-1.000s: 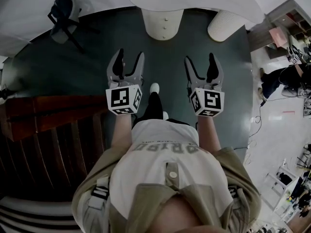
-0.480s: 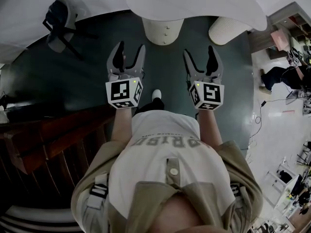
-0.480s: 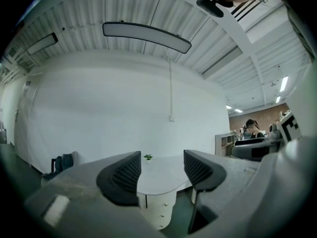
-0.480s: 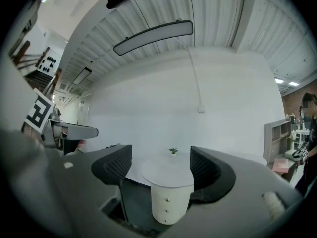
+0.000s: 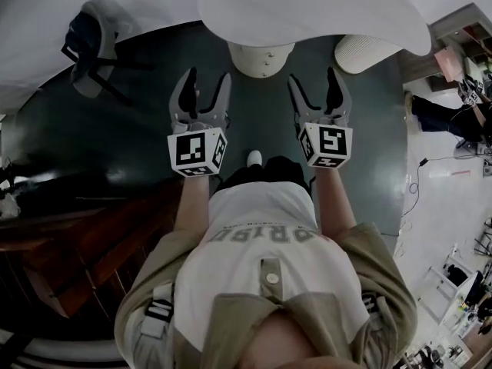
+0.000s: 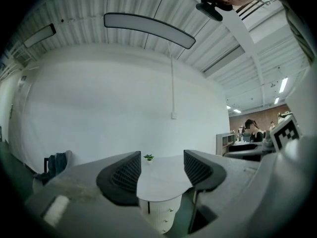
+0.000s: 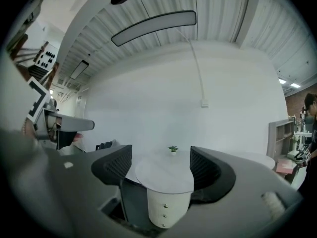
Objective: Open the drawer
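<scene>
**A:** Target ahead: the rounded white pedestal cabinet [image 5: 261, 58] with three small round knobs down its front sits under the curved white tabletop [image 5: 307, 10]. It is straight in front of the person and well apart from both tools.

**B:** And both tools are empty. The left gripper [image 5: 207, 83] has its jaws spread wide with only open air between them. The right gripper [image 5: 313, 84] is the same, wide apart and holding nothing.

**A:** Where could this go wrong?

**B:** The knobs are tiny and the front is curved, so I'd say a jaw could slip off or close on the wrong one of the three. A pull off to one side might jam the drawer. The tabletop overhangs too, so a gripper coming in high could knock its edge.

**A:** Which drawer is meant?

**B:** Can't tell. From the head view the tabletop hides the cabinet's upper part, and the seams between the drawers are too faint to make out. In the left gripper view the cabinet sits at the bottom edge of the picture.

**A:** And around it?

**B:** There's a small green potted plant [image 7: 173, 148] on the tabletop, and a second rounded white pedestal [image 5: 361, 51] off to the right. A dark chair [image 5: 88, 41] with something draped over it stands far left on the dark green floor [image 5: 138, 121].
</scene>
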A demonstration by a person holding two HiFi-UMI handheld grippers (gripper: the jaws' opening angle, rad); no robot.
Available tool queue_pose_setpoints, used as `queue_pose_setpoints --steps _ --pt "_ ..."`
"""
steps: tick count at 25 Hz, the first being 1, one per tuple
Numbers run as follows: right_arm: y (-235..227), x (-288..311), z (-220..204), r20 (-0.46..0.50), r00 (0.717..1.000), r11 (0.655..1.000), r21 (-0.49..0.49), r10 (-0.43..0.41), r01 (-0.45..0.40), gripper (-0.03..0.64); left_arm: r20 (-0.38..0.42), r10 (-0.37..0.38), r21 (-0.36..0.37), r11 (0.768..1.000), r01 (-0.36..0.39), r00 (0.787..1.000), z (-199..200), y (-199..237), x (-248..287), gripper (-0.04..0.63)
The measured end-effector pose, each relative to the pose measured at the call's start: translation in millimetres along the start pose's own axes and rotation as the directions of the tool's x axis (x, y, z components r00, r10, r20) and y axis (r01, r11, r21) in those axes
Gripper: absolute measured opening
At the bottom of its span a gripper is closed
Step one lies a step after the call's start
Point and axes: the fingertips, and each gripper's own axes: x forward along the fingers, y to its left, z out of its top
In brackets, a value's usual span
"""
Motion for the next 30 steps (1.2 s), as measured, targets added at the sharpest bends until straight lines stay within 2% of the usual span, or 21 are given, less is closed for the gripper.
queue_pose_setpoints --steps 5,9,12,16,22,30 --pt "-3.4 31.9 -31.9 -0.028 1.000 1.000 -0.021 0.008 -0.009 0.356 -0.026 -0.010 -0.018 1.000 0.009 1.000 -21.9 -5.6 16.8 0.282" --pt "-9.6 53.6 -70.8 -0.058 0.998 0.999 -0.043 -0.019 0.017 0.339 -0.051 -0.010 -0.016 1.000 0.009 0.999 -46.6 -9.8 27.0 0.282" --pt "-12.8 70.6 -101.1 -0.089 0.996 0.999 -0.039 -0.007 0.003 0.339 -0.068 -0.020 -0.015 1.000 0.019 0.997 -64.4 -18.0 36.7 0.282" --pt "-20.7 94.5 -147.8 -0.141 0.990 0.998 -0.052 0.009 -0.017 0.339 -0.098 -0.030 -0.038 0.999 0.027 0.995 -96.8 -29.7 51.5 0.282" --pt "-39.9 127.7 -236.5 -0.244 0.970 0.999 -0.026 -0.025 0.020 0.336 -0.155 -0.004 -0.067 0.998 -0.007 0.988 -150.4 -34.6 64.0 0.282" --pt "-49.1 169.9 -316.4 -0.308 0.950 0.999 -0.027 -0.047 0.041 0.321 -0.204 0.016 -0.068 0.997 -0.031 0.979 -206.3 -27.6 86.0 0.282"
